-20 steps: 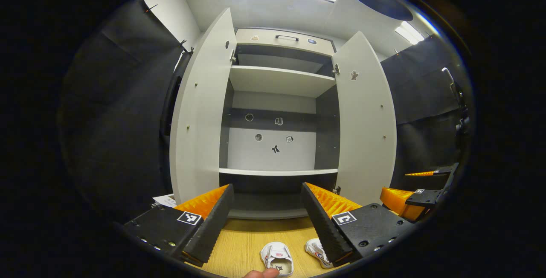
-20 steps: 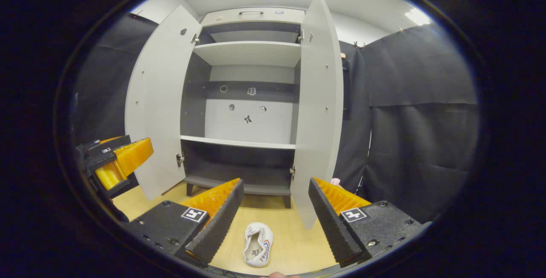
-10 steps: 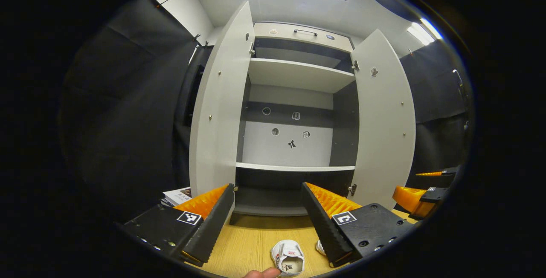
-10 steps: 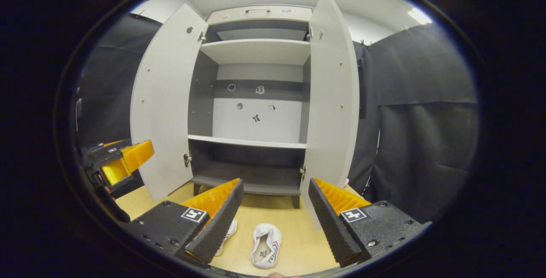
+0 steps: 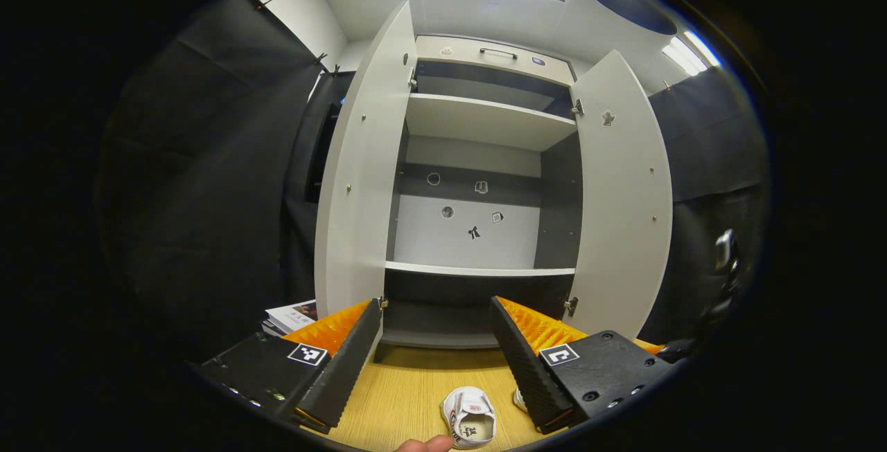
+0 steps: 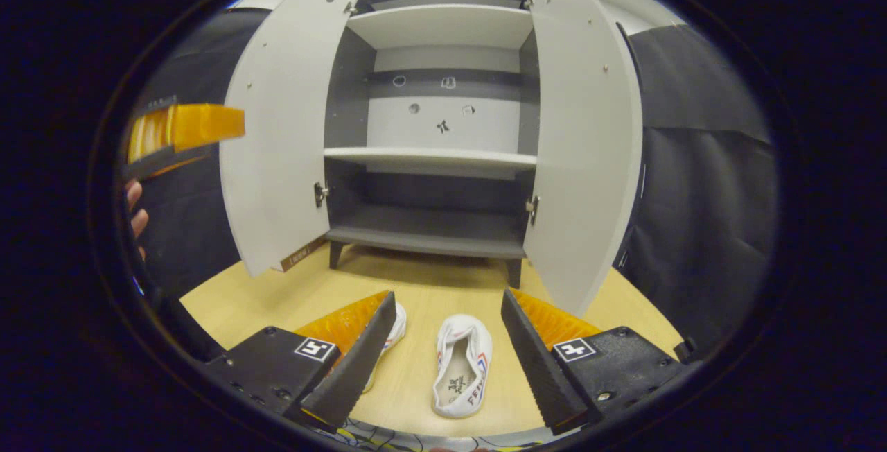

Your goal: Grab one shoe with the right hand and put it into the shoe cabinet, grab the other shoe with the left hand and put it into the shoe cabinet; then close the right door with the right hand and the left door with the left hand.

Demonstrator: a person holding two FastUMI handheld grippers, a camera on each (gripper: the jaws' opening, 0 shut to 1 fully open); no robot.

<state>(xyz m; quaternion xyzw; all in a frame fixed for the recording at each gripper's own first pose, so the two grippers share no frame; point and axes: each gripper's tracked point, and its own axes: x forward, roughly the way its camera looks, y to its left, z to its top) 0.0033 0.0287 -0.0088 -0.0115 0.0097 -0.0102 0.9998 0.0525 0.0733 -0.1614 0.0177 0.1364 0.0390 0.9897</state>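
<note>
The shoe cabinet (image 6: 429,161) stands on the wooden floor (image 6: 277,292) with both doors swung wide: the left door (image 6: 277,126) and the right door (image 6: 582,140) flank bare shelves, and a few small stickers dot its back panel.

In the right gripper view, the right gripper (image 6: 447,348) hangs low over the floor in front of the cabinet, its jaws spread wide with nothing between them but air. One white shoe (image 6: 461,365) lies on the floor in the gap between the fingers, opening upward, touched by neither finger. The other shoe (image 6: 395,324) lies just beside it, mostly hidden behind that gripper's left finger. Toward the left edge of this view the left gripper (image 6: 183,129) is held higher up, with a hand (image 6: 135,213) below it.

In the left gripper view, the left gripper (image 5: 436,362) is also spread apart and empty, pointing at the open cabinet (image 5: 478,216). A white shoe (image 5: 471,424) sits on the floor (image 5: 409,396) below the gap, near the bottom edge, and a sliver of a second shoe (image 5: 518,400) peeks out by the right finger. Some printed papers (image 5: 291,315) lie on the floor beside the left door (image 5: 360,175).
</note>
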